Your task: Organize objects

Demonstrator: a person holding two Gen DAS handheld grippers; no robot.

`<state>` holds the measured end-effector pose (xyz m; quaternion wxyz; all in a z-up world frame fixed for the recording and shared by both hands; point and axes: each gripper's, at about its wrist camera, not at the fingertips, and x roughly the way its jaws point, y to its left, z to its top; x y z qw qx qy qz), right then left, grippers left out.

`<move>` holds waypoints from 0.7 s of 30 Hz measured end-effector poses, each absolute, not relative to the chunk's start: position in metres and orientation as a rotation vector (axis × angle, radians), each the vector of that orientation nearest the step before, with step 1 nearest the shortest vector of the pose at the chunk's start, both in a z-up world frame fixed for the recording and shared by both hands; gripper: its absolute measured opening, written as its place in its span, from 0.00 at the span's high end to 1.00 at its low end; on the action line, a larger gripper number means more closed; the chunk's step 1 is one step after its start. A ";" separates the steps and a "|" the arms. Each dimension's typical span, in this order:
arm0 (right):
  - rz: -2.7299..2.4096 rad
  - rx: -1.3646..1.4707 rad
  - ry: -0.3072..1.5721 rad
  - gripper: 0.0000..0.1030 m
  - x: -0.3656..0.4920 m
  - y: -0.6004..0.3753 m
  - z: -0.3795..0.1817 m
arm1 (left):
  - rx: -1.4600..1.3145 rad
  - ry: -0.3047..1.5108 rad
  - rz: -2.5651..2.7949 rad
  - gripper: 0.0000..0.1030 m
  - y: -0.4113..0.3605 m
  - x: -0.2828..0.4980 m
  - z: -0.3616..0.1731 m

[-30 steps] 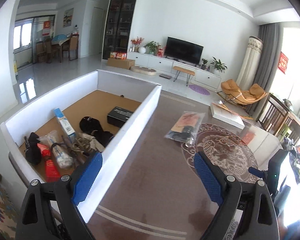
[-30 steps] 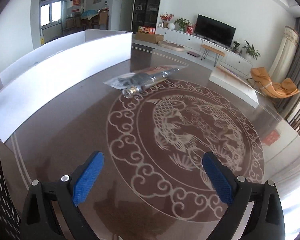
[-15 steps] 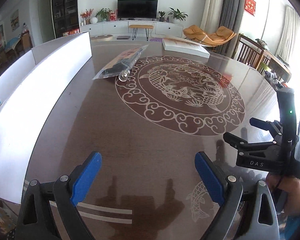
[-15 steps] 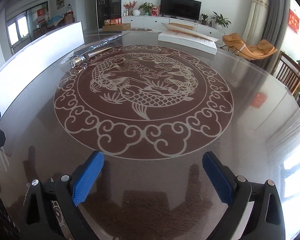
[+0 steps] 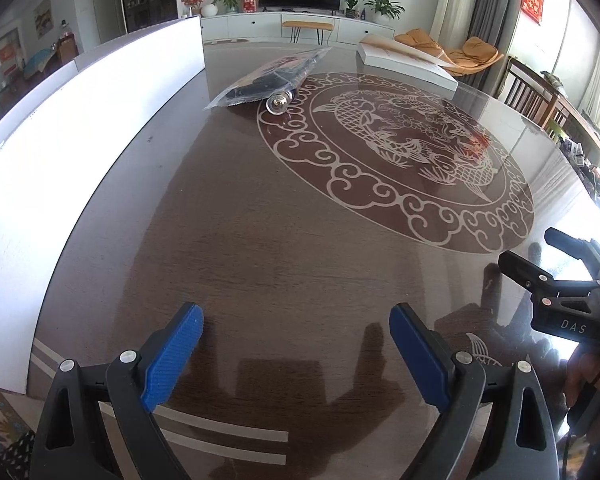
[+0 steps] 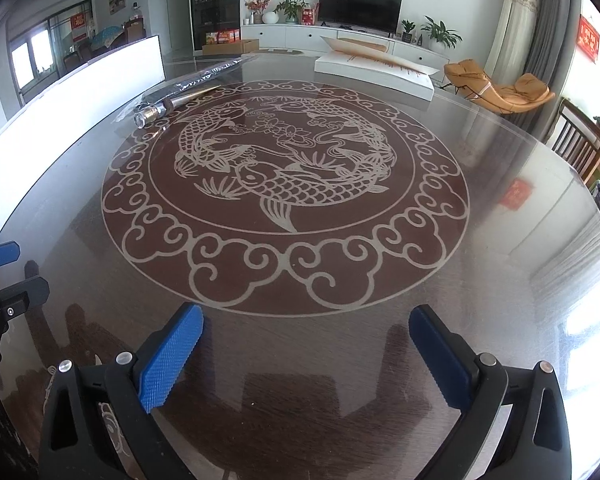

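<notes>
Both grippers hang over the glossy brown table (image 5: 260, 240) with nothing in them. The left gripper (image 5: 296, 356) has its blue pads (image 5: 172, 360) spread wide, and the right gripper (image 6: 306, 356) is just as splayed. Well ahead of the left fingers and a bit to their left lies a clear plastic bag (image 5: 272, 72), next to the tall white box wall (image 5: 80, 128); something dark inside, maybe with a shiny metal end, hard to tell. A flat white box (image 6: 374, 70) sits far ahead of the right fingers.
</notes>
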<state>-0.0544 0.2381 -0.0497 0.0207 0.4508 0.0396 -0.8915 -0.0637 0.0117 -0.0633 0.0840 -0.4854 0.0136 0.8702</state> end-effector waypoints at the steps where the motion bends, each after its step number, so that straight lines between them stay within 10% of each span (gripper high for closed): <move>1: -2.762 1.399 0.117 0.00 -0.054 0.239 -0.050 | -1.462 0.028 2.594 0.08 0.010 -0.065 -0.065; 21: -2.743 1.412 0.069 0.00 -0.055 0.243 -0.050 | -1.491 0.119 2.621 0.00 0.013 -0.061 -0.067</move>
